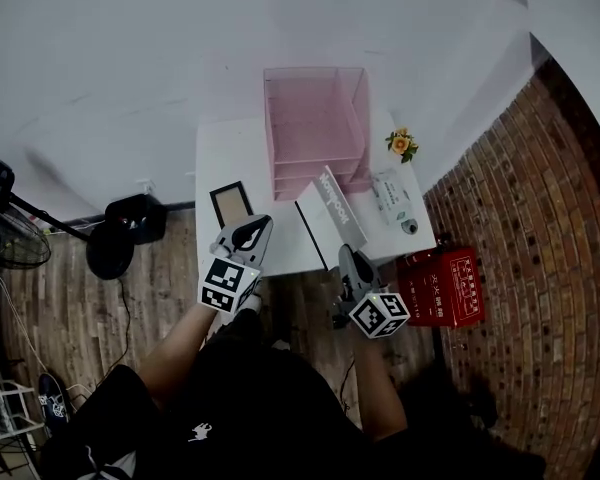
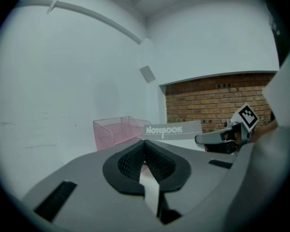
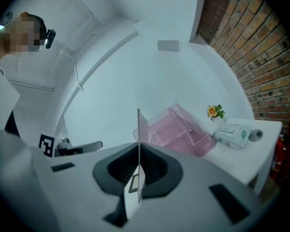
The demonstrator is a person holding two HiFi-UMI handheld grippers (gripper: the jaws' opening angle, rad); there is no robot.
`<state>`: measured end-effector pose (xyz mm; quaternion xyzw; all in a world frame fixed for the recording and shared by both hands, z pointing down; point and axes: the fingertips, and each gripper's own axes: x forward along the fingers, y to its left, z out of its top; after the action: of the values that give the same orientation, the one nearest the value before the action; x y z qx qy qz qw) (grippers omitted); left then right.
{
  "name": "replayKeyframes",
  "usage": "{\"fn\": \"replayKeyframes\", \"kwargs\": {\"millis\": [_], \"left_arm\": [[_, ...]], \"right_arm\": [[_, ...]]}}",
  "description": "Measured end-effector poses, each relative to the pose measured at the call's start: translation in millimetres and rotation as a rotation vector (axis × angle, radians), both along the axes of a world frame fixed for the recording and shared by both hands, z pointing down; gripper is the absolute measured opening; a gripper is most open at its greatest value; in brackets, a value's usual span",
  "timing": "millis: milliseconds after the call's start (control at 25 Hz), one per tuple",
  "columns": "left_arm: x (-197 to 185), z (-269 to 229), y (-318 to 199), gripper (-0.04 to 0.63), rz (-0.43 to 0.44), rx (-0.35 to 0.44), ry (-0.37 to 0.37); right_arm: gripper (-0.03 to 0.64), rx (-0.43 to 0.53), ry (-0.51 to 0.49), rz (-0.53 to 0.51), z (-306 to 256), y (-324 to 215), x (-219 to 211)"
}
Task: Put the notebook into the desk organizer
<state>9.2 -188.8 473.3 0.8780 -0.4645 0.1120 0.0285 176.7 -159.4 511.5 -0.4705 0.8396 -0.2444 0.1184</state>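
**Notebook pinched in the right tongs, short of the pink organizer**

The notebook is hanging in the air over the near edge of the white table, just in front of the desk organizer and not yet inside it. It is sitting tilted, with its grey cover facing up and the word NOTEBOOK showing in white. The right gripper is clenching it by the near end. In the right gripper view the jaws are pressing on both faces of the thin book, which is rising edge-on between them.

The left gripper is hovering beside it, to the notebook's left, apart from the book. Its jaws are meeting at the tips with nothing gripped between them. From the left gripper view the notebook is showing side-on, with the right gripper behind it.

The organizer is a clear pink box with stacked shelves. It is standing at the back of the table against the white wall, its open front turned toward the person. A small picture frame is lying flat on the table left of the notebook, close to the left gripper's tips. Right of the organizer a little orange flower is standing. A soft pack of tissues is lying near it, closer to the table's near edge.

Beyond the table's right side a red box is sitting on the floor at the foot of a brick wall. A standing fan is showing at the far left, over wooden flooring.
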Motion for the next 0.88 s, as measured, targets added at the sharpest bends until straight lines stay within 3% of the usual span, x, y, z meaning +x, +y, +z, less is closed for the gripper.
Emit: {"fn": "replayKeyframes", "kwargs": {"millis": [280, 600, 880], "left_arm": [[0.1, 8.6, -32.2, 0.003, 0.042, -0.015, -0.007], [5.6, 22.6, -54.8, 0.003, 0.105, -0.046, -0.02], [16.0, 24.4, -64.2, 0.003, 0.16, -0.051, -0.032]], "right_arm": [[0.009, -0.052, -0.129, 0.034, 15.5, -20.2, -3.2], [0.009, -0.097, -0.361, 0.116, 31.8, -30.0, 3.0], [0.009, -0.077, -0.555, 0.139, 33.7, -36.2, 8.5]]}}
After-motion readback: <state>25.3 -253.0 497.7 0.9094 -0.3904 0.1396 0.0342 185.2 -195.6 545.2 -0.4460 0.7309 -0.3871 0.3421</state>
